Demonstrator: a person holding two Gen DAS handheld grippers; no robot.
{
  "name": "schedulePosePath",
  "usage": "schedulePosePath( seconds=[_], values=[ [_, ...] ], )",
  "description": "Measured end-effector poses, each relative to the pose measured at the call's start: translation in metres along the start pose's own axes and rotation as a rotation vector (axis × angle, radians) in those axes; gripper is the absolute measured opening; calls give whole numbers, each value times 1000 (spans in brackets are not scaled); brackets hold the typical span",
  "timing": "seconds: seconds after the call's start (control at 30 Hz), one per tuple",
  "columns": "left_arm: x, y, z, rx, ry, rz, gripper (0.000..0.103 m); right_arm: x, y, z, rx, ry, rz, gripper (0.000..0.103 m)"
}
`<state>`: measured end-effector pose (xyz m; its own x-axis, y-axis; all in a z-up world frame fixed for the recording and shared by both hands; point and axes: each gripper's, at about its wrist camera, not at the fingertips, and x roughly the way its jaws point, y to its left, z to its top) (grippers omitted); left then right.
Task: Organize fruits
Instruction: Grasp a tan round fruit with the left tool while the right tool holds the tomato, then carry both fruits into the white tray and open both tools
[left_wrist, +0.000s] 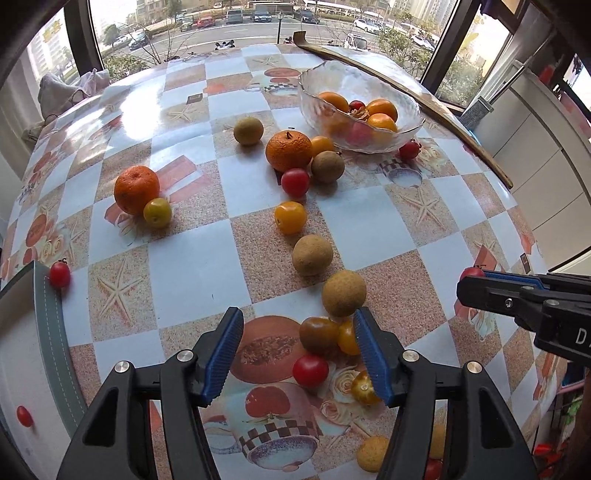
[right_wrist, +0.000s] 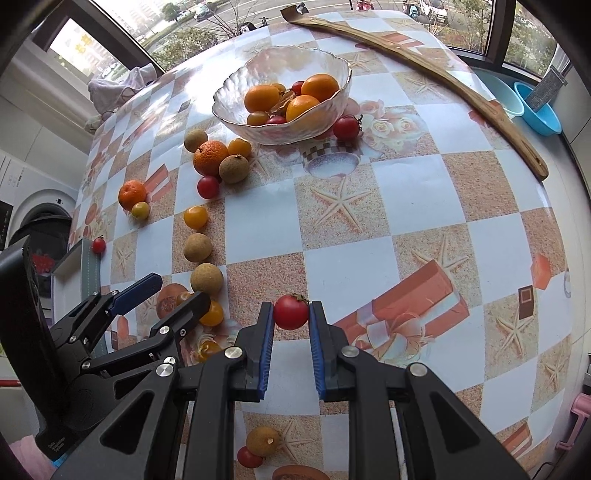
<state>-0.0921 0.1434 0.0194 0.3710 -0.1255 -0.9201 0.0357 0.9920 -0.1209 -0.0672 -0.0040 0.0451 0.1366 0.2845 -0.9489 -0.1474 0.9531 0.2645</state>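
A glass bowl (left_wrist: 406, 136) (right_wrist: 229, 110) at the far side of the table holds oranges and small tomatoes. Loose fruit lies on the checked tablecloth: two mandarins (left_wrist: 136, 189) (left_wrist: 289, 150), brown longans (left_wrist: 312, 254) (left_wrist: 343, 293), yellow and red cherry tomatoes. My left gripper (left_wrist: 298, 354) (right_wrist: 177, 291) is open, low over a cluster holding a red tomato (left_wrist: 310, 370) and a brownish tomato (left_wrist: 318, 334). My right gripper (right_wrist: 291, 317) is shut on a red cherry tomato (right_wrist: 290, 312), which also shows in the left wrist view (left_wrist: 471, 273).
A long wooden stick (right_wrist: 424, 70) lies along the table's far right edge. A red tomato (right_wrist: 346, 127) sits beside the bowl. A white board with grey trim (left_wrist: 44, 350) lies at the left with red tomatoes (left_wrist: 59, 274) on it. A blue basin (right_wrist: 539, 110) stands beyond the table.
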Motion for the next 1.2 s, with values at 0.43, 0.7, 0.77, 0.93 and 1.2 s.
schedulePosePath(
  seconds=[0.43,0.7,0.77,0.93,1.2],
  values=[
    [-7,6,34,-29,-5,7,64,-7,-13,4,34,-20,9,20],
    [27,-9,41,-53,59,53,39,-11,-20,3,45,-23,8,20],
    [27,-10,42,-47,58,53,26,-11,-21,3,49,-24,11,20],
    [19,-4,38,-79,42,23,26,-11,-20,3,49,-23,20,20],
    [-24,18,27,-131,-24,25,26,-15,1,8,-1,-29,36,20]
  ],
)
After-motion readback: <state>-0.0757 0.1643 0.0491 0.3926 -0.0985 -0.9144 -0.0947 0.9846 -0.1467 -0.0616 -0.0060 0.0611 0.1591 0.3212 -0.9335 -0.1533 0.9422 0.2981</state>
